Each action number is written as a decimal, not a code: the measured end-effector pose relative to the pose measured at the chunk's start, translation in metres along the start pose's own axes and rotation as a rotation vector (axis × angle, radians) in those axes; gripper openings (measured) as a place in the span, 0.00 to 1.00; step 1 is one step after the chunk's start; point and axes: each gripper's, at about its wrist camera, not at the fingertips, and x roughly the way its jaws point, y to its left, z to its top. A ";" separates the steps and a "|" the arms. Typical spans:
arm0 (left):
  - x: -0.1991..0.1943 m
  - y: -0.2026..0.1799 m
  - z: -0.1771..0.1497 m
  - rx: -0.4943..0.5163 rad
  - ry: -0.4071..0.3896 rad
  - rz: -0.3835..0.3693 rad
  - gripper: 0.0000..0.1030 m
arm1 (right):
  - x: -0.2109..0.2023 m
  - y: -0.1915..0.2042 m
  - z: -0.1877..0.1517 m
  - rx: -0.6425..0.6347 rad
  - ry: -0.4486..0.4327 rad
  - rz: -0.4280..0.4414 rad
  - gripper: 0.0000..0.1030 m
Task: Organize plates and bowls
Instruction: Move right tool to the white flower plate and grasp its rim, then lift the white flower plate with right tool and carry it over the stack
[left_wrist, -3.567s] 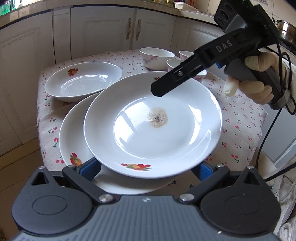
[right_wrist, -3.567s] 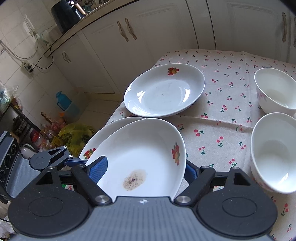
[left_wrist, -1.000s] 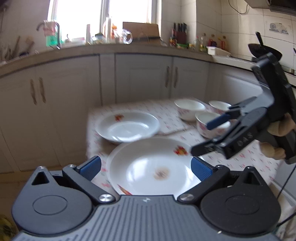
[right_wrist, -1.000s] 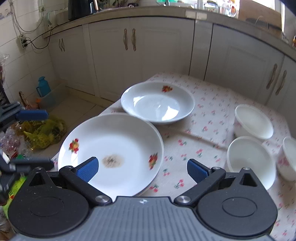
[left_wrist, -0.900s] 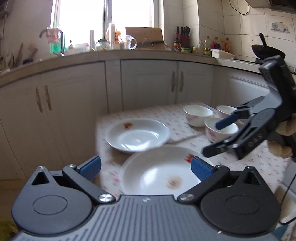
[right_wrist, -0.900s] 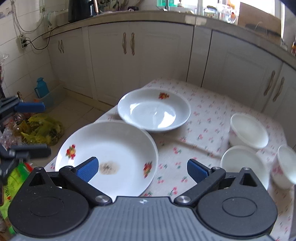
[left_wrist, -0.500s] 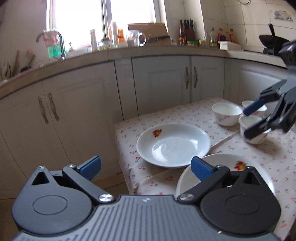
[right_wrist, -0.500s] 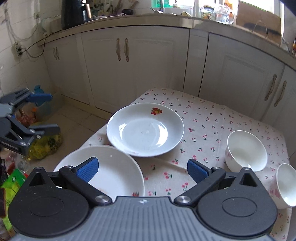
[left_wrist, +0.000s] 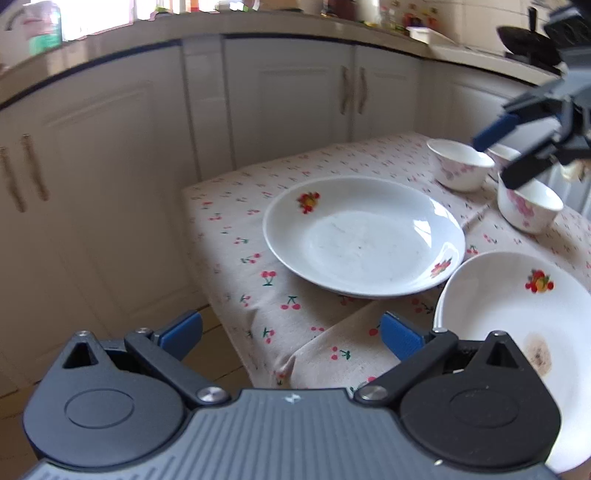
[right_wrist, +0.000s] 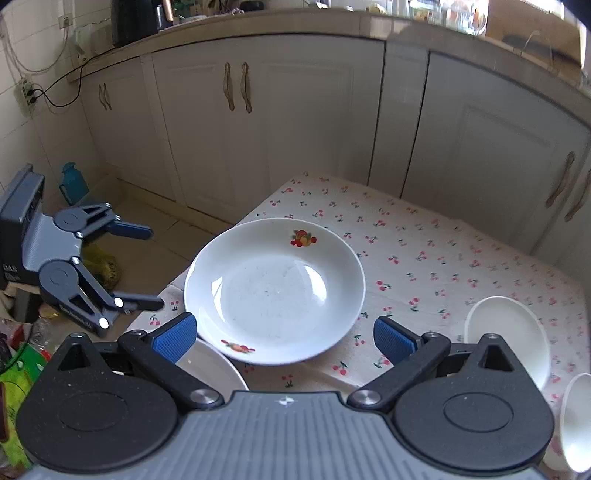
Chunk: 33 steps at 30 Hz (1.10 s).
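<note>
**A:** Right, starting with the left gripper (left_wrist: 291, 332): spread wide, gripping nothing. Same for the right gripper (right_wrist: 284, 338), parted and empty.

**B:** Agreed. Found the clean plate (left_wrist: 364, 236) yet?

**A:** Straight ahead of both grippers, lying flat on the cherry-print tablecloth (left_wrist: 240, 229), just beyond the right gripper's blue pads (right_wrist: 173, 338). Spotted a stained plate (left_wrist: 517, 314) too, low beside the left gripper's right-hand finger and close against the clean one's near edge.

**B:** Touching there?

**A:** Hard to say from either view; possibly only overlapping in the picture.

**B:** And the bowls (left_wrist: 460, 168)?

**A:** Farther ahead and to the right of the left gripper, grouped near one another, directly below the right gripper's fingers in that view.

**B:** Handling, then?

**A:** Probably glazed ceramic: stiff, rather heavy for a two-finger pinch, slick under the pads, and quick to chip (worse if knocked against a neighbour).

**B:** Where to grab?

**A:** At the rim nearest the fingers, with one pad over the lip and one under it. Bite deep enough to stop it pivoting. Keep it level, lift slowly, and set it down softly.
</note>
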 end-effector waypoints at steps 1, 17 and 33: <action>0.004 0.002 0.001 0.005 0.002 -0.015 0.99 | 0.005 -0.003 0.003 0.010 0.007 0.006 1.00; 0.045 0.012 0.009 0.098 0.013 -0.255 0.97 | 0.088 -0.055 0.018 0.274 0.158 0.059 0.85; 0.052 0.012 0.015 0.192 -0.004 -0.386 0.94 | 0.119 -0.074 0.026 0.315 0.202 0.138 0.70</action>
